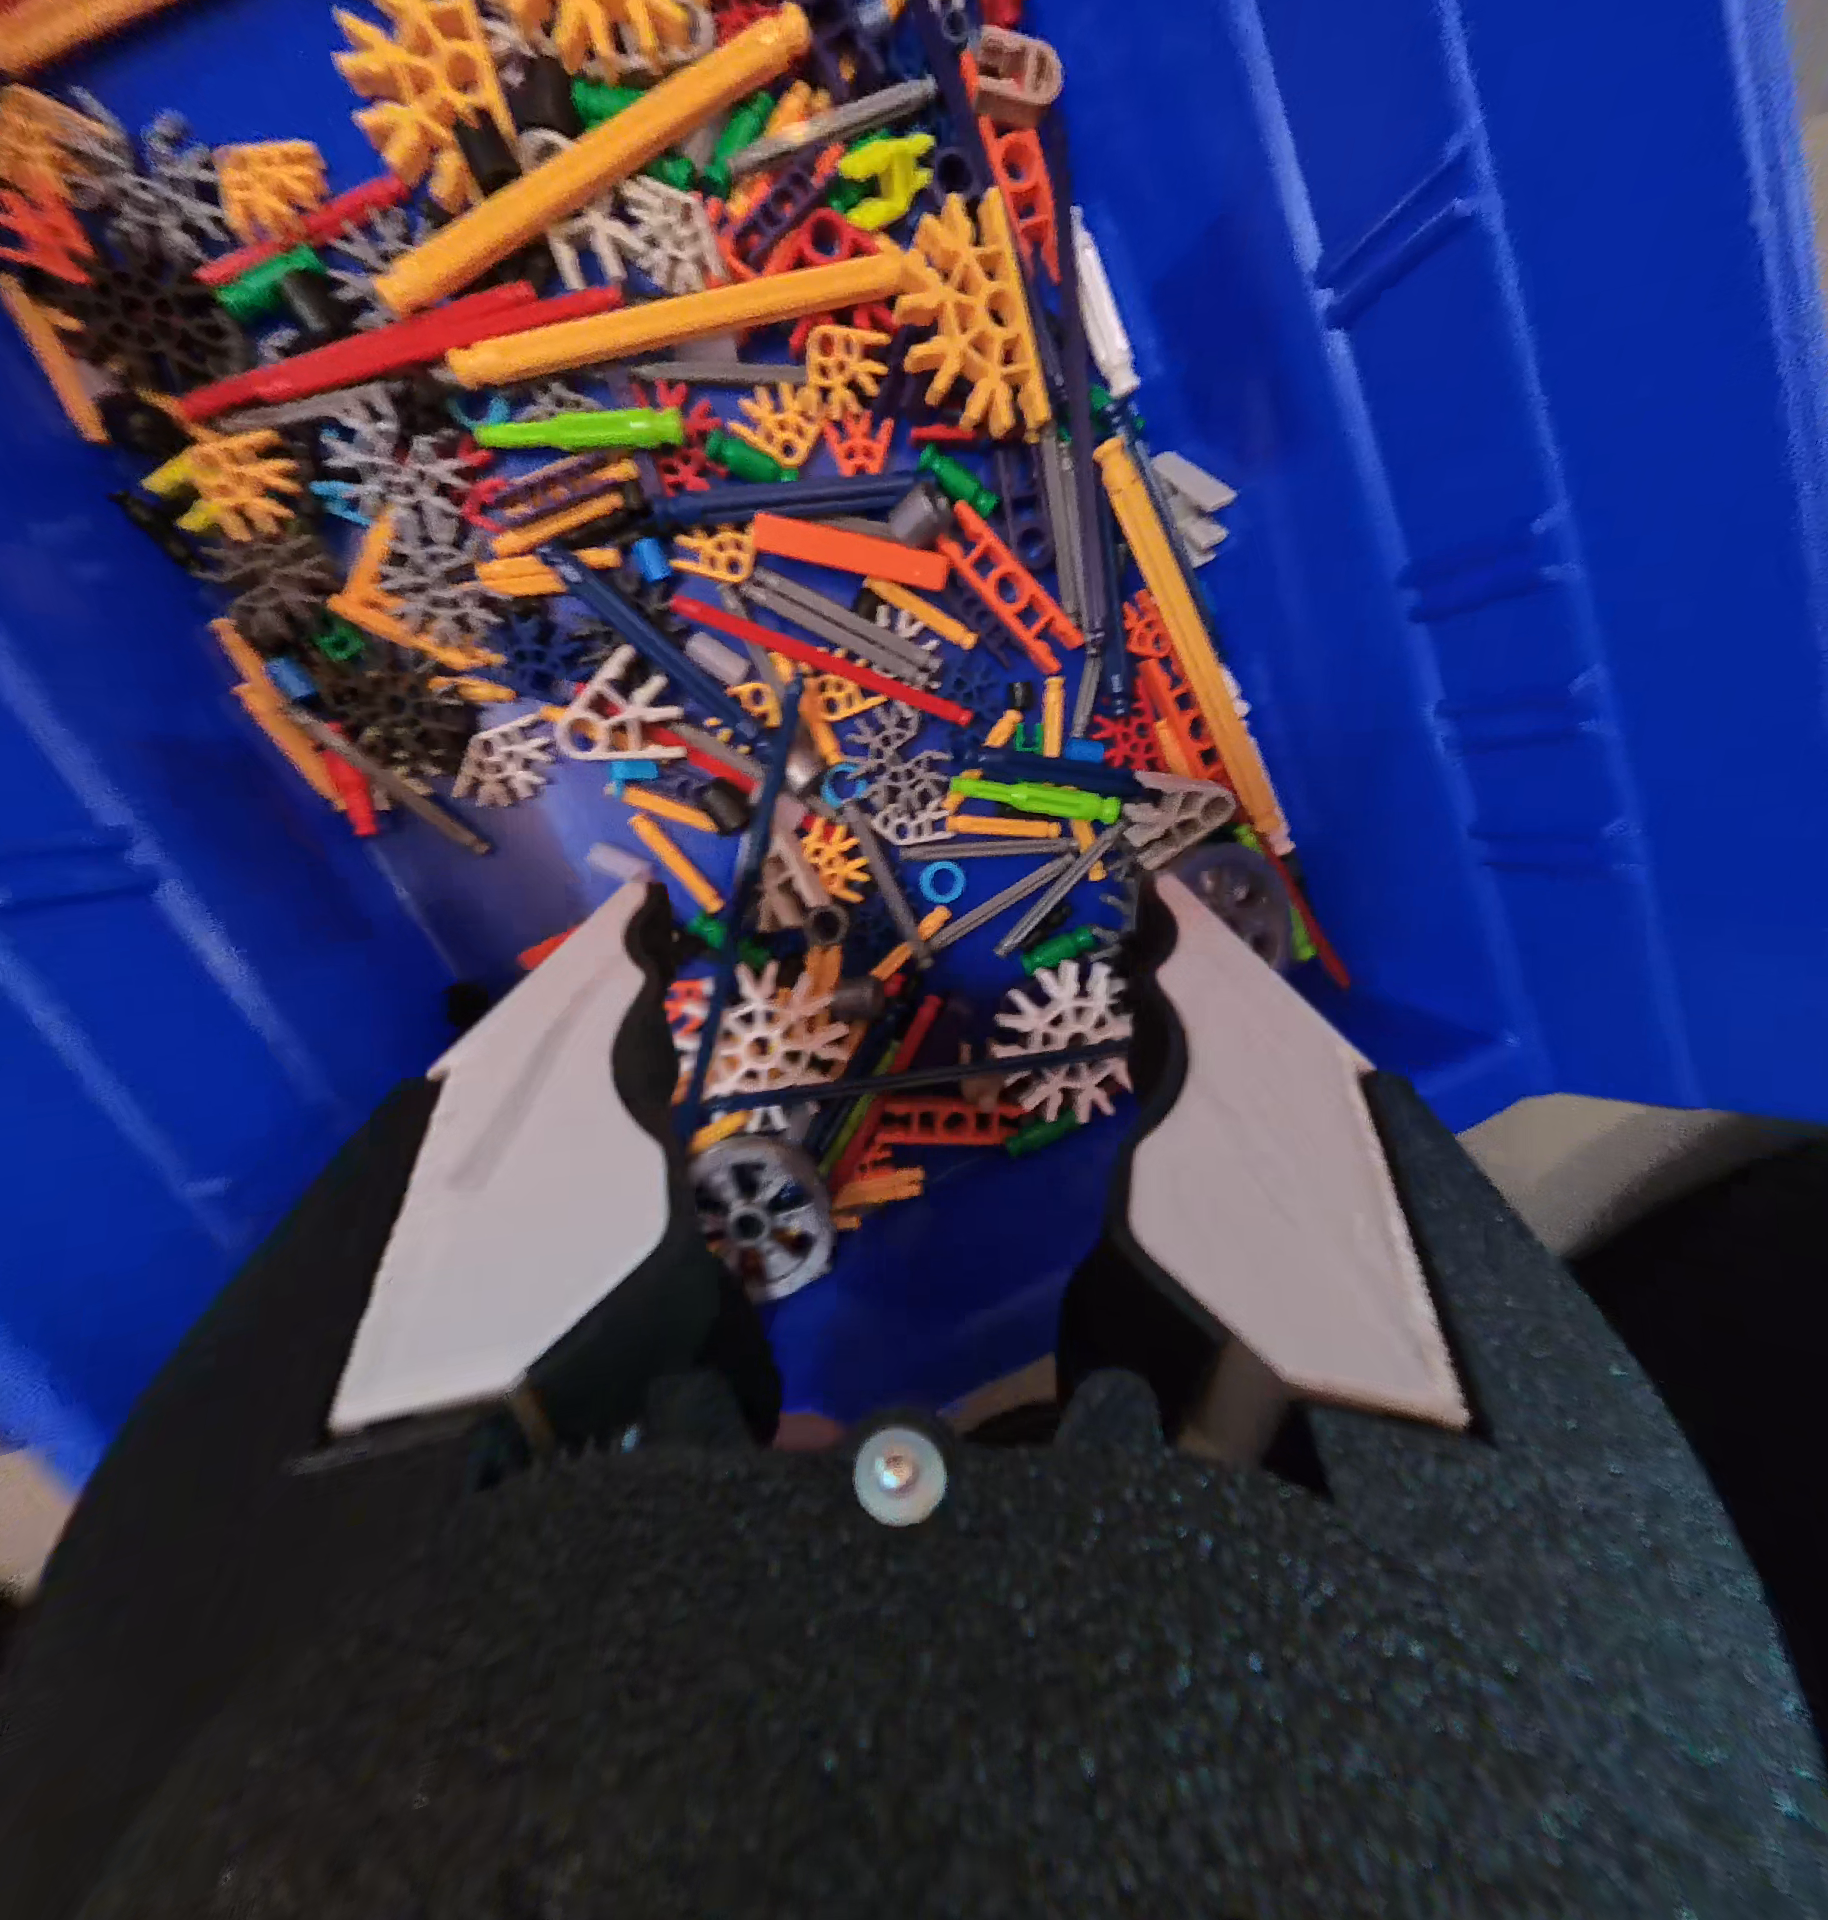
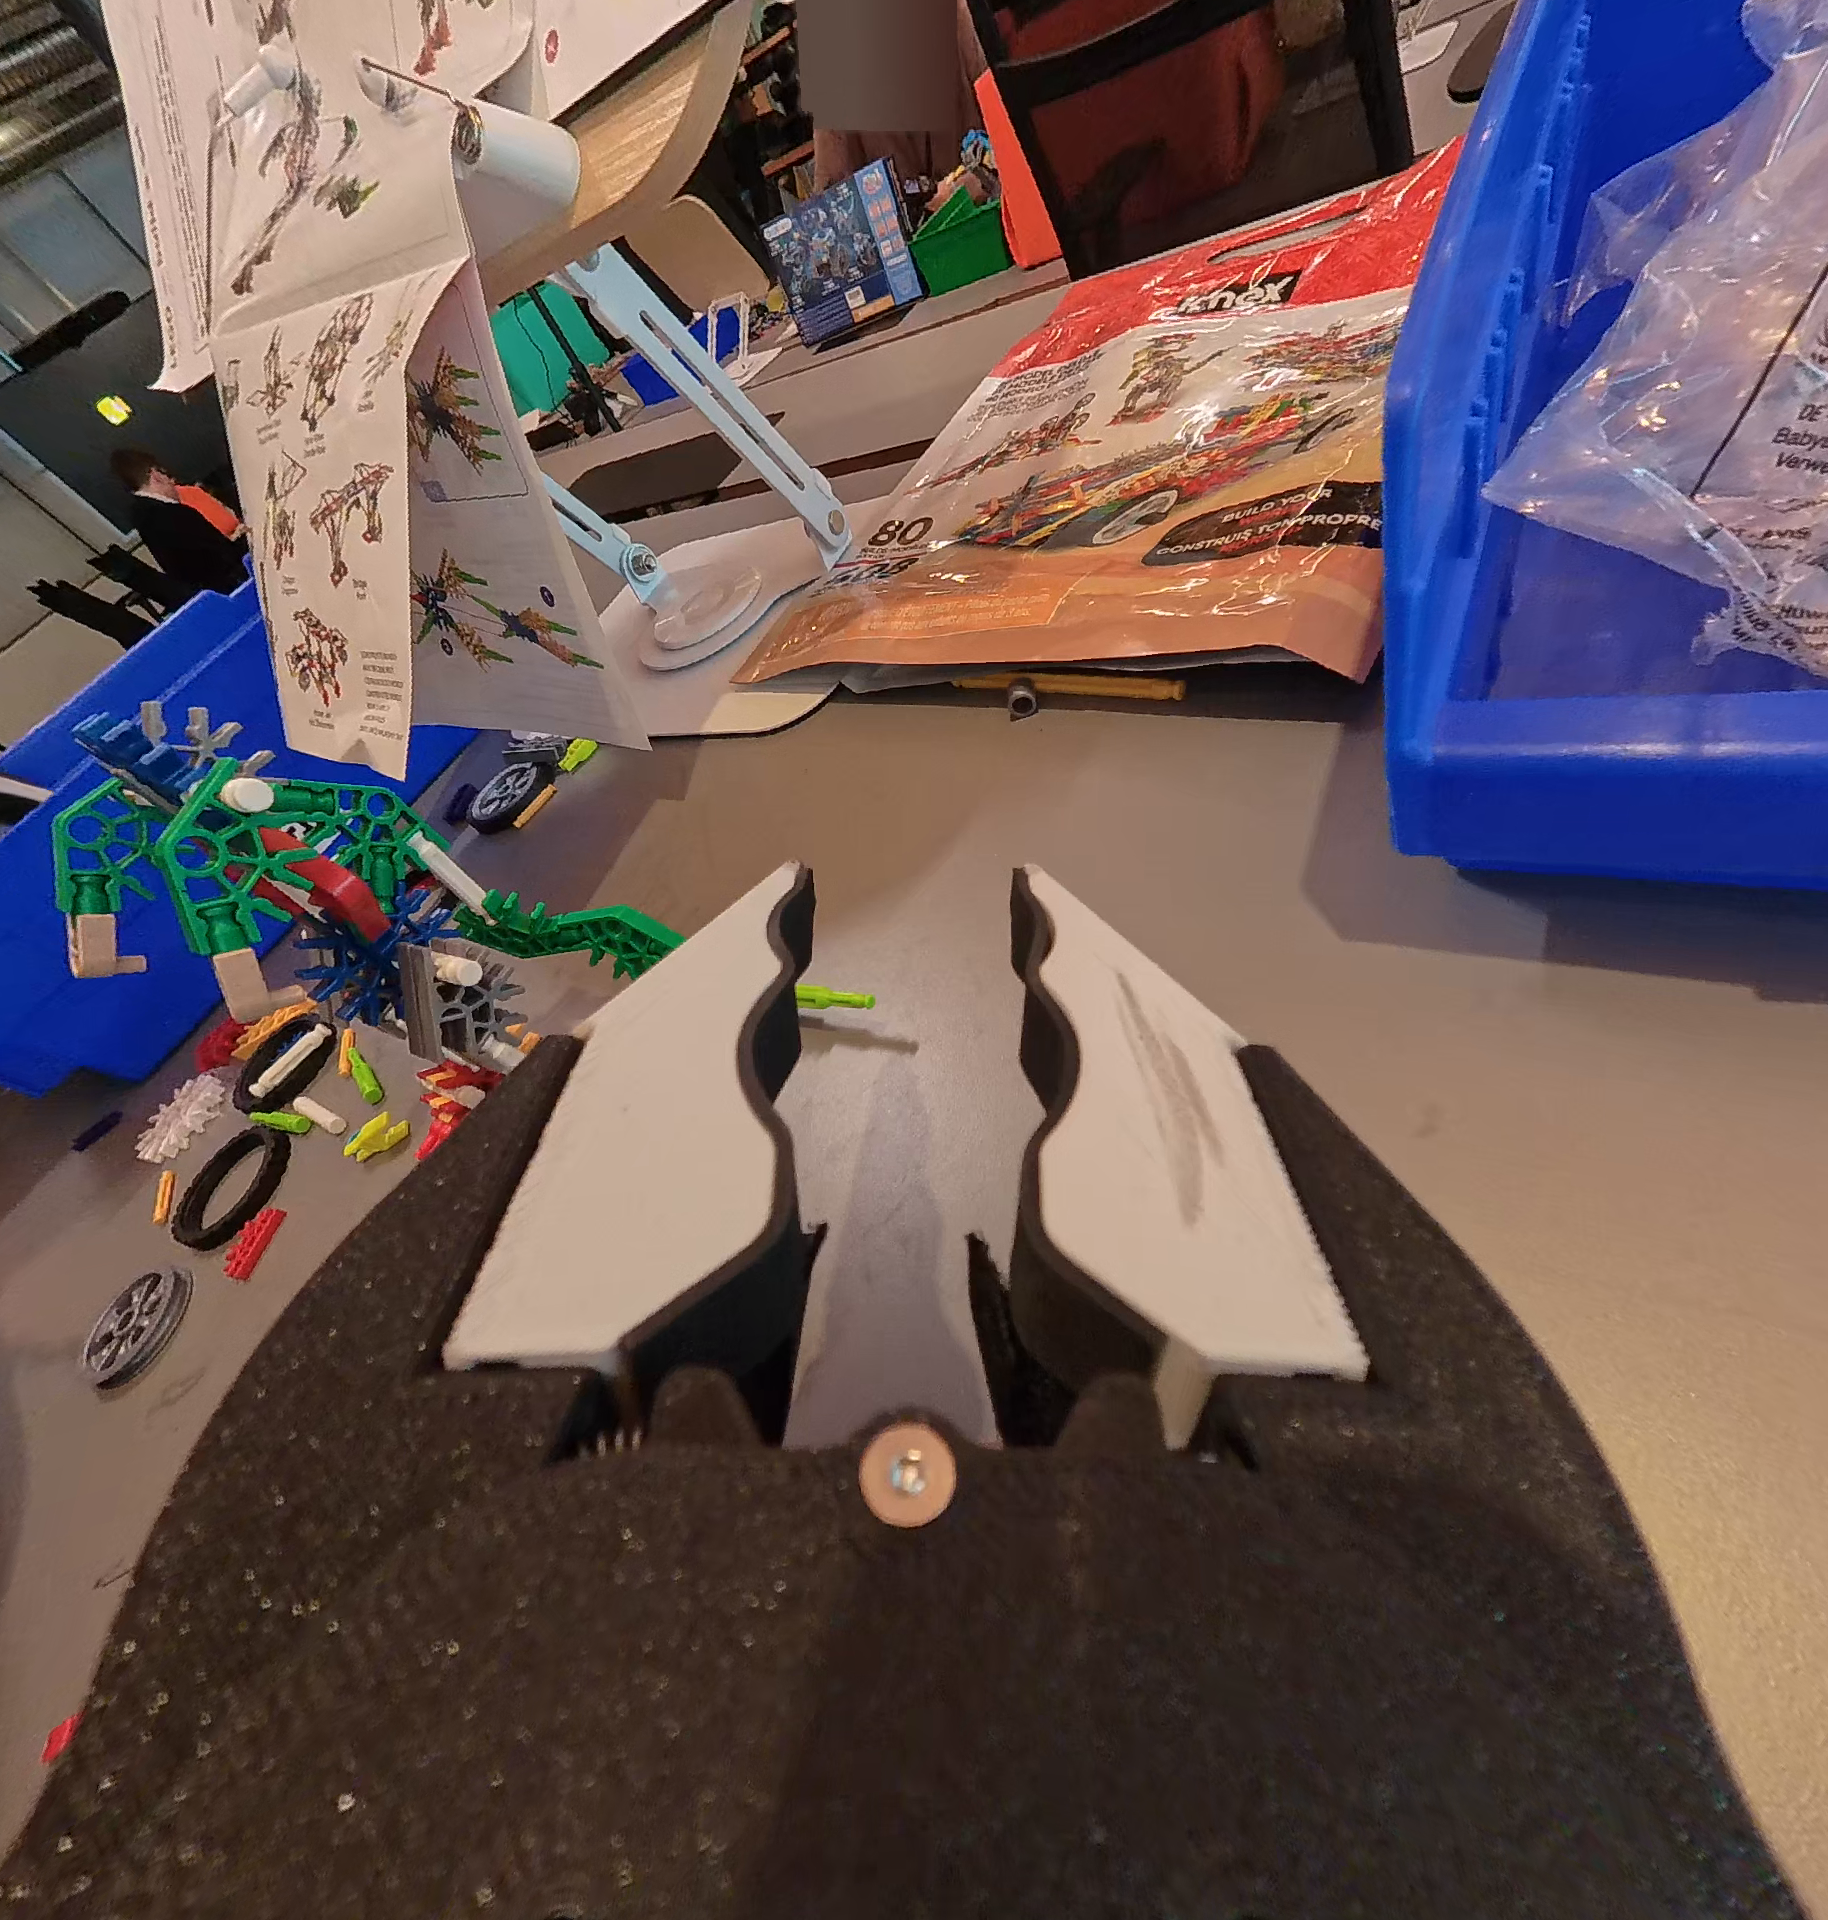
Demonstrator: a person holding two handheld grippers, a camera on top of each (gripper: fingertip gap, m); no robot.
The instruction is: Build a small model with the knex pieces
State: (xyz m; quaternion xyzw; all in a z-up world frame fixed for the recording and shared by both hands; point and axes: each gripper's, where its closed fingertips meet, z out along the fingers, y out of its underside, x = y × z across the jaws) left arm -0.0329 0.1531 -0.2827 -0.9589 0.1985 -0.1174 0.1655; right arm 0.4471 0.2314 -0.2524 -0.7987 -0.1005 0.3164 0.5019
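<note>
My left gripper [image 1: 894,914] is open wide and hangs inside a blue plastic bin [image 1: 1409,520], just above a heap of small construction-toy rods and connectors [image 1: 681,468]. White snowflake connectors [image 1: 780,1029] and a grey wheel [image 1: 759,1210] lie between its fingers; it holds nothing. My right gripper [image 2: 910,894] is open and empty, low over a grey table [image 2: 1305,1143]. A lime-green rod [image 2: 837,1000] lies on the table just past its left finger. A half-built green, blue and red toy model [image 2: 297,894] stands to its left.
Loose tyres, a grey wheel [image 2: 136,1325] and small rods [image 2: 297,1112] lie around the model. A second blue bin [image 2: 1616,623] with a clear plastic bag [image 2: 1741,416] stands at right. A printed toy bag [image 2: 1128,499], a white stand [image 2: 702,613] with hanging instruction sheets [image 2: 338,499] and another blue bin [image 2: 79,935] lie beyond. The grippers' ends are close to 50 cm from one another. My right tips are roughly 10 cm from the lime-green rod [image 2: 837,1000].
</note>
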